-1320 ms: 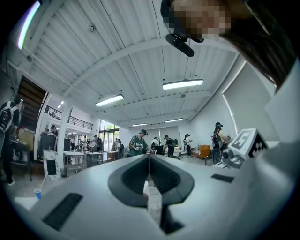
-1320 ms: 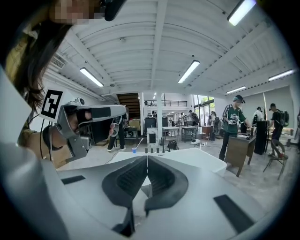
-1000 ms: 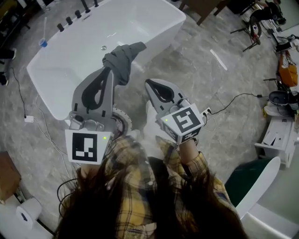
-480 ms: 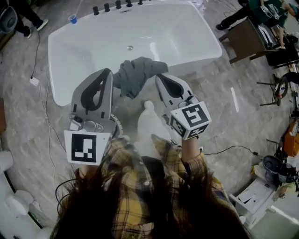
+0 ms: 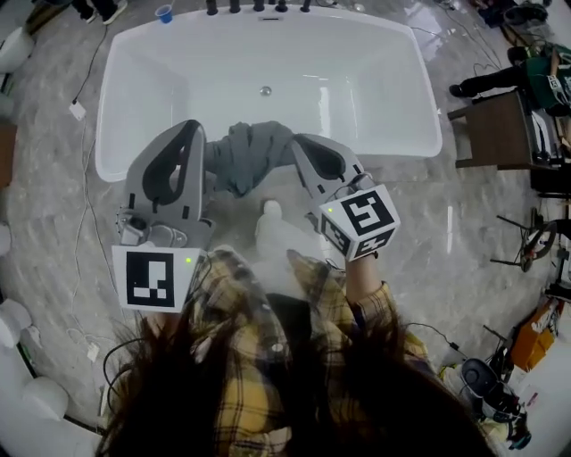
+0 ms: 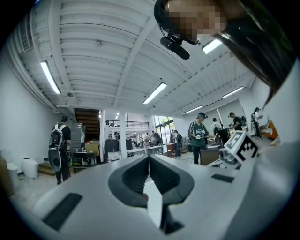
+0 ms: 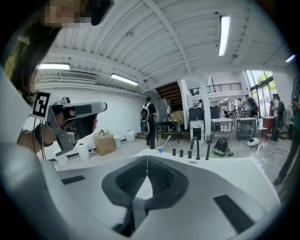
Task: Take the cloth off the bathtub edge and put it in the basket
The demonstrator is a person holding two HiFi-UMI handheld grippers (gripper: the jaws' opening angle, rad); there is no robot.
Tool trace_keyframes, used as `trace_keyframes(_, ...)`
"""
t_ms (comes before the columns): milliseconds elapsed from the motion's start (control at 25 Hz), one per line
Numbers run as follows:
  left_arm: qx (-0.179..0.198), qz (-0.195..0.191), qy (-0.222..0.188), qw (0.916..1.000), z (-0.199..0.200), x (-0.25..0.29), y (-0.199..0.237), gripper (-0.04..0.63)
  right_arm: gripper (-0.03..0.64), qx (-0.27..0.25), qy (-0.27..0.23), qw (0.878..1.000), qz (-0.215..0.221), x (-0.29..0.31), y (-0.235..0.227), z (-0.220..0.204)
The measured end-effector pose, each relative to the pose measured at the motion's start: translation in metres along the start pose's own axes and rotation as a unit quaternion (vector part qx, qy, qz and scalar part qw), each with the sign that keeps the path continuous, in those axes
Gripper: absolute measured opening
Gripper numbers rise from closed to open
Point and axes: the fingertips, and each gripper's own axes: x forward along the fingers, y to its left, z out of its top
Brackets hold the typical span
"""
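A dark grey cloth point(image 5: 245, 152) hangs bunched in the air over the near rim of the white bathtub point(image 5: 419, 134). My left gripper point(image 5: 194, 129) is shut on the cloth's left side. My right gripper point(image 5: 299, 145) is shut too, its tip against the cloth's right side; I cannot tell if it pinches any fabric. The left gripper point(image 6: 149, 157) shows closed jaws in its own view, pointing into the room. In the right gripper view the closed right gripper point(image 7: 147, 157) points across the bathtub point(image 7: 225, 164) toward its taps point(image 7: 190, 152). No basket is in view.
Dark taps point(image 5: 259, 5) and a blue cup point(image 5: 163, 12) stand at the tub's far end. A brown chair point(image 5: 495, 129) is on the right, and cables point(image 5: 76, 109) lie on the marble floor at the left. People stand in the background point(image 6: 200, 136). A cardboard box point(image 7: 104, 142) sits beside the tub.
The whole view has swung, so the tub now lies straight ahead instead of upper left. The right gripper has come up beside the cloth, which stays in the left gripper.
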Motion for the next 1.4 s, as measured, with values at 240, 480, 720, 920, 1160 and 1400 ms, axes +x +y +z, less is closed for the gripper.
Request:
trace_keyframes(240, -0.006, 0.058, 0.02, 0.9981, -0.012, 0.028, -0.005, 0.018, 0.017, -0.011, 0.024, 0.997, 0.067, 0.022, -0.025, -0.007)
trace_keyframes(480, -0.009, 0.092, 0.048, 0.9946, -0.029, 0.038, 0.007, 0.018, 0.017, -0.004, 0.039, 0.994, 0.103, 0.05, -0.039, -0.012)
trace_keyframes(720, -0.013, 0.109, 0.053, 0.9925, -0.044, 0.046, 0.032, 0.018, 0.017, 0.003, 0.056, 0.992, 0.114, 0.078, -0.045, -0.02)
trace_keyframes(920, -0.03, 0.089, 0.062, 0.9936, -0.058, 0.057, 0.038, 0.018, 0.017, -0.009, 0.065, 0.992, 0.109, 0.095, -0.045, -0.024)
trace_keyframes(1160, -0.033, 0.072, 0.063, 0.9949, -0.068, 0.067, 0.041, 0.018, 0.017, -0.012, 0.069, 0.992, 0.102, 0.104, -0.043, -0.024)
trace_keyframes(1400, -0.034, 0.05, 0.066, 0.996, -0.078, 0.083, 0.037, 0.018, 0.017, -0.023, 0.062, 0.993, 0.097, 0.114, -0.044, -0.017)
